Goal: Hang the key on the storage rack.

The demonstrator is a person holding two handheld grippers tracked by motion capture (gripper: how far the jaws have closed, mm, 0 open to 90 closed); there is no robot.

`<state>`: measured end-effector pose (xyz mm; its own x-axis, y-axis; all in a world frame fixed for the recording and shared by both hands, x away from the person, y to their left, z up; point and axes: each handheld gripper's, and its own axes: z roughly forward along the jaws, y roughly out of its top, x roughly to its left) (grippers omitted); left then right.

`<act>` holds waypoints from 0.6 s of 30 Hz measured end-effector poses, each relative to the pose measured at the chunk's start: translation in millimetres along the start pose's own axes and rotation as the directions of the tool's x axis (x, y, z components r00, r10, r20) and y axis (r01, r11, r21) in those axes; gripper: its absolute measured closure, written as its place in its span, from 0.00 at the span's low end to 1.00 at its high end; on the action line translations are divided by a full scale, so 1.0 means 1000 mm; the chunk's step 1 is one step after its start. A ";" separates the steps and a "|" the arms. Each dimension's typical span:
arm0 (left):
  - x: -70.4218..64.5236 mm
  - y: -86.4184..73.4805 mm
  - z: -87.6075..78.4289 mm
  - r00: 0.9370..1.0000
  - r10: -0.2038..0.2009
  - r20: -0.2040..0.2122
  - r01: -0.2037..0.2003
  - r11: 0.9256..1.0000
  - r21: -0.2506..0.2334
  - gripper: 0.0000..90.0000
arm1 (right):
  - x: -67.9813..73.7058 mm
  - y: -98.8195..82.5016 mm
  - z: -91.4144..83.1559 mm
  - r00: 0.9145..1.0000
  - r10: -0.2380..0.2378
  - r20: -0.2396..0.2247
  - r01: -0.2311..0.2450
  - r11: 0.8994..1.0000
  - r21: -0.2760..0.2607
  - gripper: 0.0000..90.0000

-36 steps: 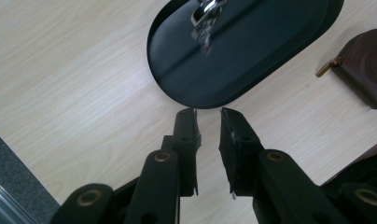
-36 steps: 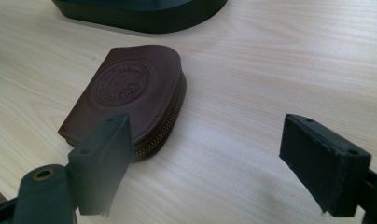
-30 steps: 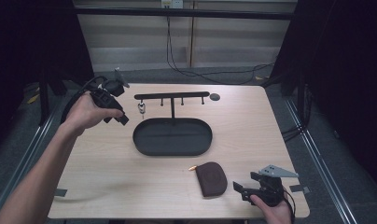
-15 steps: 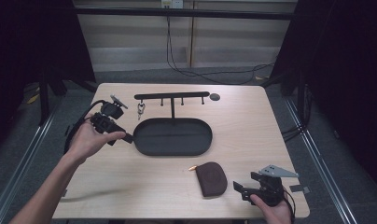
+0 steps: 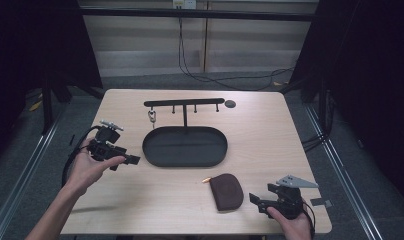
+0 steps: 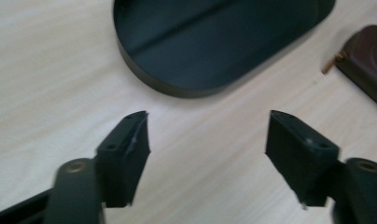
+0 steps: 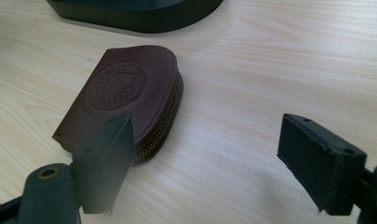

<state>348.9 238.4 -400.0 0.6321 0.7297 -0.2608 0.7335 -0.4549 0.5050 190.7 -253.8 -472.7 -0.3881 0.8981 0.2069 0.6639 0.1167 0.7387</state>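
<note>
A black oval tray [image 5: 185, 146] lies mid-table, with a T-shaped hook rack [image 5: 184, 103] rising from its far side and a small key [image 5: 152, 118] hanging from the rack's left hook. A brown leather zip pouch [image 5: 227, 190] lies near the front edge, embossed with a round seal [image 7: 116, 86]. My left gripper [image 5: 132, 160] is held just left of the tray, open and empty; the tray's rim [image 6: 177, 88] sits ahead of its jaws. My right gripper [image 5: 253, 199] rests at the front right, open, right beside the pouch, nothing between its fingers.
A small dark disc [image 5: 230, 104] lies on the table beyond the rack's right end. A brass zip pull [image 5: 206, 180] sticks out at the pouch's left. A bit of dark tape [image 5: 321, 202] lies near the right front corner. Cables run across the floor behind the table.
My left gripper has come from the far left corner by the rack towards the near side, down to the tray's left edge. The right gripper has stayed put.
</note>
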 end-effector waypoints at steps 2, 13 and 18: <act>-0.001 -0.007 0.002 1.000 0.003 -0.002 -0.003 1.000 0.004 0.27 | 0.000 0.000 0.000 1.000 0.006 0.002 -0.006 1.000 0.003 0.21; -0.015 -0.051 0.011 0.994 0.091 0.067 -0.085 0.993 -0.079 0.18 | 0.000 0.013 -0.007 1.000 0.006 0.003 -0.006 1.000 -0.022 0.26; -0.020 -0.070 0.017 0.995 0.100 0.023 -0.098 0.991 -0.091 0.18 | 0.004 0.018 -0.005 1.000 -0.011 -0.024 0.011 1.000 -0.001 0.24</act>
<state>289.1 246.5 -444.1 0.7080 0.6684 -0.2281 0.6424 -0.4753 0.6011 197.7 -250.0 -455.1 -0.4110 0.8862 0.2140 0.6586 0.1263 0.7418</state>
